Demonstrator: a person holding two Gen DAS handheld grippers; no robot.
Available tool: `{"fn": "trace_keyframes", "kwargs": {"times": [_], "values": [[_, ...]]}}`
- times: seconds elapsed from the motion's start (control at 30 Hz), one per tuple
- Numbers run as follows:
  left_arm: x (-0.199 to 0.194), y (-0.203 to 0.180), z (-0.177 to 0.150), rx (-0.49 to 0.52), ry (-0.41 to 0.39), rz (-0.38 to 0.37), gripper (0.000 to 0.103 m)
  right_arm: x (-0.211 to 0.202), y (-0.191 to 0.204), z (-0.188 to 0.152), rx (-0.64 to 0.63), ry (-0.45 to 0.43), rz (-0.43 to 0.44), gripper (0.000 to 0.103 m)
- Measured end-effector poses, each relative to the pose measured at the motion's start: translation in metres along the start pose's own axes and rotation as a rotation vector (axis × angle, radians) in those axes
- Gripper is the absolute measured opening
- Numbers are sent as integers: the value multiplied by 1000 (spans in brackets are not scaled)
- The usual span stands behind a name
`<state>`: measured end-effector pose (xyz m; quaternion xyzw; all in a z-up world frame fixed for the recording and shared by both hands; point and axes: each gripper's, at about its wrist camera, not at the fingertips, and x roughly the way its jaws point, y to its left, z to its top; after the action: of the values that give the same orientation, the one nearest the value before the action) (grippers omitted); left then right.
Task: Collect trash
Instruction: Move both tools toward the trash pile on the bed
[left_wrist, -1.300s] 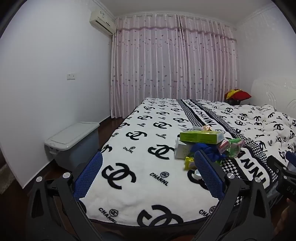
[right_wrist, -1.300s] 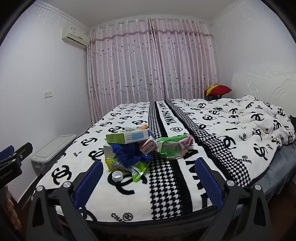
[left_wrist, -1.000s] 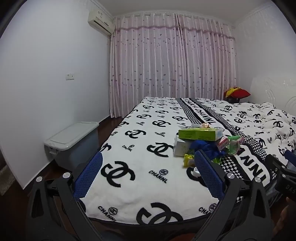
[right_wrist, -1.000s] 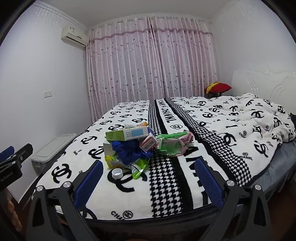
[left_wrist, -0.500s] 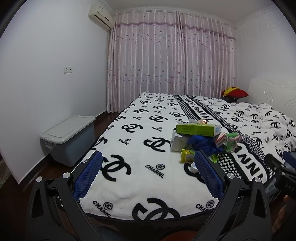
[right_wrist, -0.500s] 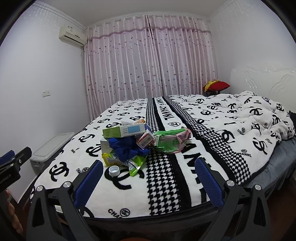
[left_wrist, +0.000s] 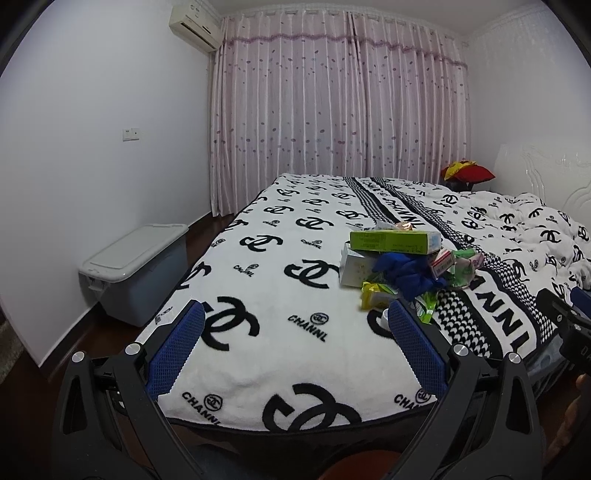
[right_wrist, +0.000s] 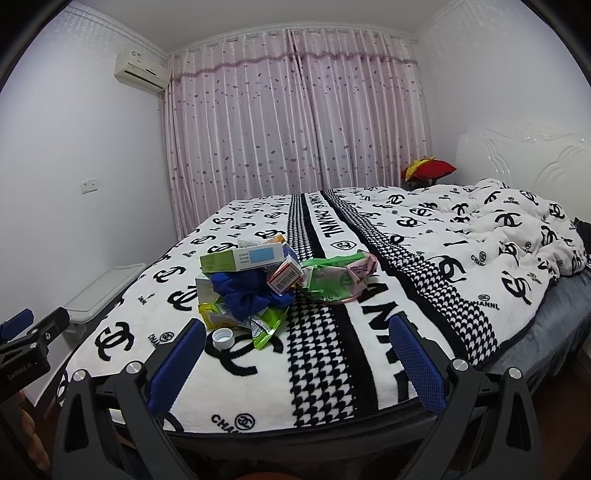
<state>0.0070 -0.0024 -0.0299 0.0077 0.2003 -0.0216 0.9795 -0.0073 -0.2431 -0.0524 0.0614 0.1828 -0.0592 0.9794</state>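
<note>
A heap of trash lies on the bed's near half: a green box (left_wrist: 394, 240) (right_wrist: 242, 259) on top, a crumpled blue bag (left_wrist: 408, 275) (right_wrist: 248, 295), a small red-and-white carton (right_wrist: 285, 279), green-pink wrappers (right_wrist: 334, 280), a yellow packet (left_wrist: 373, 299) and a white bottle cap (right_wrist: 223, 338). My left gripper (left_wrist: 295, 345) is open over the bed's foot, left of the heap. My right gripper (right_wrist: 297, 358) is open, just short of the heap, the cap beside its left finger.
The bed has a white blanket with black logos (left_wrist: 280, 280) (right_wrist: 424, 266), rumpled toward the white headboard (right_wrist: 524, 155). A grey lidded storage bin (left_wrist: 133, 262) stands on the dark floor by the left wall. Pink curtains (left_wrist: 332, 110) close the far wall. A red-yellow cushion (right_wrist: 428, 169) sits far right.
Both grippers have tilted and shifted slightly, so the bed and heap sit a little lower and nearer in the views. Both stay open and nothing has been picked up.
</note>
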Motion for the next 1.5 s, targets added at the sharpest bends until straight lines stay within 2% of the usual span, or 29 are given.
{"fn": "trace_keyframes", "kwargs": {"times": [1.5], "values": [[18,-3,-9,25,71,-12,97,6,0,-6,-6,17,2,98]]}}
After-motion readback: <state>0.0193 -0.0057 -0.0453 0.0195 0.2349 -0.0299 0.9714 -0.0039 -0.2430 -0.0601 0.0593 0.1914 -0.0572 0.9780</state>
